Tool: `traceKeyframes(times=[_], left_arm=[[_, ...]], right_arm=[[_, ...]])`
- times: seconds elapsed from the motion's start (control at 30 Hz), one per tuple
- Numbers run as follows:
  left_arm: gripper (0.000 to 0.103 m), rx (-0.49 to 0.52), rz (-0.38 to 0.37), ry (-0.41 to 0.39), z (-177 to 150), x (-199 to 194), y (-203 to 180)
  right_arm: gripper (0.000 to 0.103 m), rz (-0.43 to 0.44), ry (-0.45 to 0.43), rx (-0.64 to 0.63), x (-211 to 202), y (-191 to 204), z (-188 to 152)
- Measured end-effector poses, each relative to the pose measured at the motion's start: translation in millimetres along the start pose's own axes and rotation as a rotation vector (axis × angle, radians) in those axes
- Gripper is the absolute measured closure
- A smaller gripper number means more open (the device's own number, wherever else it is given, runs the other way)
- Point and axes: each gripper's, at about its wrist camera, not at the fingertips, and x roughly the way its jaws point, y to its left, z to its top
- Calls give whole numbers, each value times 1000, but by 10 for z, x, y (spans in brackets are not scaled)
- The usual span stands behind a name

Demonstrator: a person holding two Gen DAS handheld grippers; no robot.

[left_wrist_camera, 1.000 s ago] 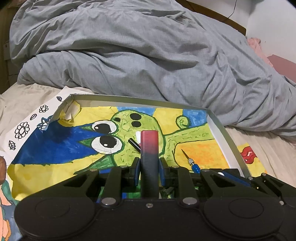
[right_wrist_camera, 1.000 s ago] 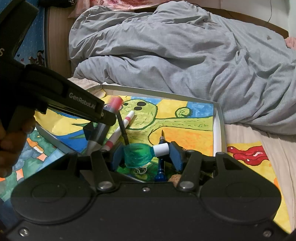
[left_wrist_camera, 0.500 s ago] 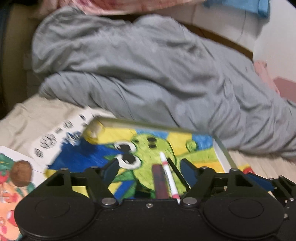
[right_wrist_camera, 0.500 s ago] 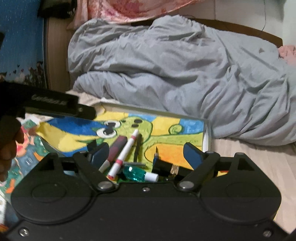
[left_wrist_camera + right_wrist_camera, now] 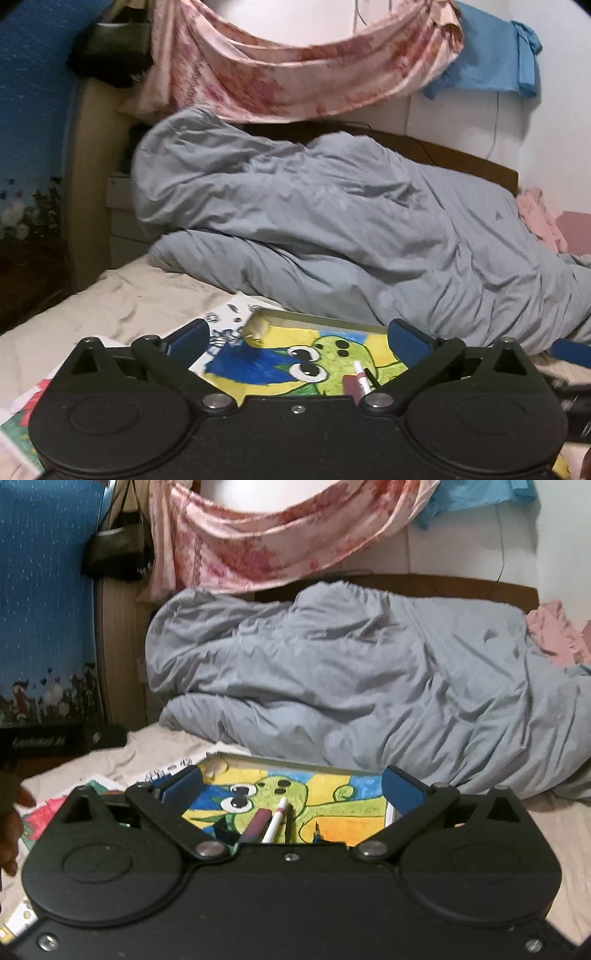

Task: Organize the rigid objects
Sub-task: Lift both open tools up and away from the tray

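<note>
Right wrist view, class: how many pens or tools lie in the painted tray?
4: maroon marker, white pen, black pen, blue-handled tool, side by side in the tray. The gripper body may hide others.

A bed [image 5: 576, 834] with a cream sheet fills the lower half of both views. A rumpled grey duvet [image 5: 369, 686] is heaped across its far side, from the left of centre to the right edge of the frame. A pink cloth [image 5: 554, 631] lies at the upper right, touching the duvet. In front of the duvet, at lower centre, a shallow tray [image 5: 295, 762] rests on the sheet, its far rim just beside the duvet's edge. To its left, loose drawing sheets [image 5: 225, 314] lie flat on the bed, one with black-and-white flowers tucked under the tray's left corner, others coloured at the lower left [image 5: 40, 812].
</note>
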Motion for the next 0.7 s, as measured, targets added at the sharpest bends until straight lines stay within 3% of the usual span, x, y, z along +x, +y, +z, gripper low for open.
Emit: traceKeyframes(times=[0.23,0.47,0.7], left_arm=[[1,-36,71,-3,-240,-541,207],[1,1,99,-12,-547,-961,340],[1,-7,113,-16,-774,-1231,368]], right_arm=[[1,-41,-55,67,-465,-55,-177],[1,-65,-78,76,-798,-12,-444],[0,-89,-6,87,-1071,132,-704]])
